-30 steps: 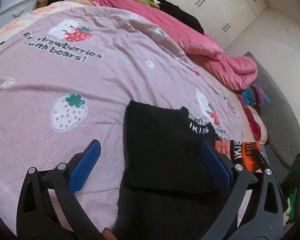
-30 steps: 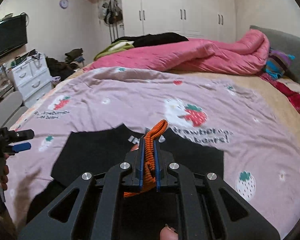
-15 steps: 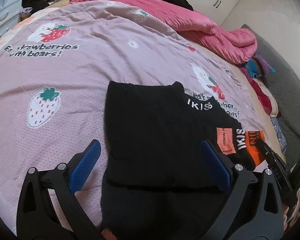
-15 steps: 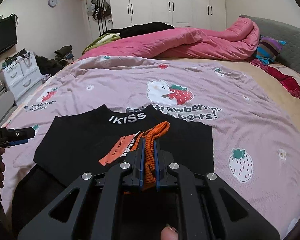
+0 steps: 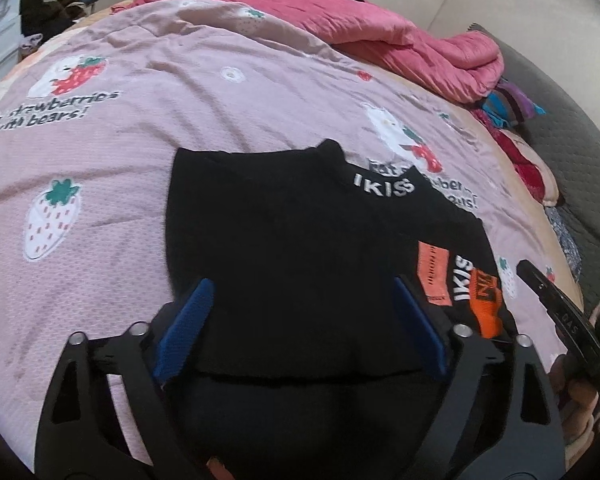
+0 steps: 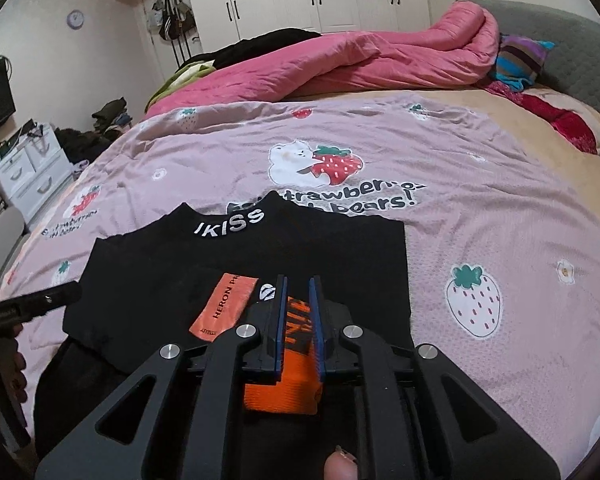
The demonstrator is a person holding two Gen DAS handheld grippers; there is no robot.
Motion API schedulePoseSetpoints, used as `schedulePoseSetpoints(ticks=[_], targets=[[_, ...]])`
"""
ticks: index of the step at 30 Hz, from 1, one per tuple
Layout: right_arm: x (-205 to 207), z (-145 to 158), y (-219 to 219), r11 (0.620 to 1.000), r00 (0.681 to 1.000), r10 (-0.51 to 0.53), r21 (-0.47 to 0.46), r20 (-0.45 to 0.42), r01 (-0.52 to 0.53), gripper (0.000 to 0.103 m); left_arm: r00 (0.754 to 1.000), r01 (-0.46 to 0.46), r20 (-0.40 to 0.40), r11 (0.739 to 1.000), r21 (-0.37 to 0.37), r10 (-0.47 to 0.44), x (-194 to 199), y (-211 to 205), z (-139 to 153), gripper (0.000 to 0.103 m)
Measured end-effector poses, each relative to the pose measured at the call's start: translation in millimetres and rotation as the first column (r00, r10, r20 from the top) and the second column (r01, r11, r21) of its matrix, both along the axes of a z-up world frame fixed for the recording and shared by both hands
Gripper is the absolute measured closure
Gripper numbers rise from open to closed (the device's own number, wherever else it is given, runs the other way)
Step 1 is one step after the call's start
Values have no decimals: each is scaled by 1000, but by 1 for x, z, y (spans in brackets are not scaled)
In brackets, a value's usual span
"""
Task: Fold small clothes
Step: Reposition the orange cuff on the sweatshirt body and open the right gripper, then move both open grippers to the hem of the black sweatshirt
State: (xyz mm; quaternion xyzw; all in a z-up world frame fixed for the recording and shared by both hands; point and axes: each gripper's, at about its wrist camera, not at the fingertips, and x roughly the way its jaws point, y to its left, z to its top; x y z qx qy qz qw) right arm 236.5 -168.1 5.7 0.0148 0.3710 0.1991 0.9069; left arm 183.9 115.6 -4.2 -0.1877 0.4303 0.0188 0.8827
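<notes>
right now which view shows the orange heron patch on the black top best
The right wrist view: the orange patch lies flat on the black top, unobstructed, and its HERON lettering is readable. The left wrist view shows the same patch smaller, near the right side, foreshortened, its print too blurred to read.

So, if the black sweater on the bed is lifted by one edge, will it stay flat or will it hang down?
The black sweater would probably hang and drape: it is soft knit, already folded over itself on the pink bedsheet. Its folded sleeve with the orange cuff would likely slip open. It seems light, and the fuzzy knit should not slide easily.
</notes>
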Motion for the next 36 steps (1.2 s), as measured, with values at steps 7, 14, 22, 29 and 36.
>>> schedulePoseSetpoints(ticks=[7, 14, 22, 29, 36], targets=[[-9, -8, 25, 993, 992, 116, 25, -57, -115, 81, 998, 54, -47, 998, 43, -52, 6, -14, -12, 40], [-7, -39, 45, 986, 972, 156, -23, -177, -163, 70, 990, 68, -125, 994, 83, -57, 10, -17, -31, 40], [-4, -46, 31, 993, 966, 120, 14, -228, -120, 59, 991, 72, -116, 994, 88, -61, 9, -20, -28, 37], [-10, -21, 18, 994, 982, 107, 54, -158, -100, 43, 995, 60, -82, 994, 93, -53, -1, -19, -12, 28], [-20, 6, 3, 992, 992, 102, 84, -77, -96, 21, 999, 47, -2, 992, 119, -47, -18, -17, 15, 12]])
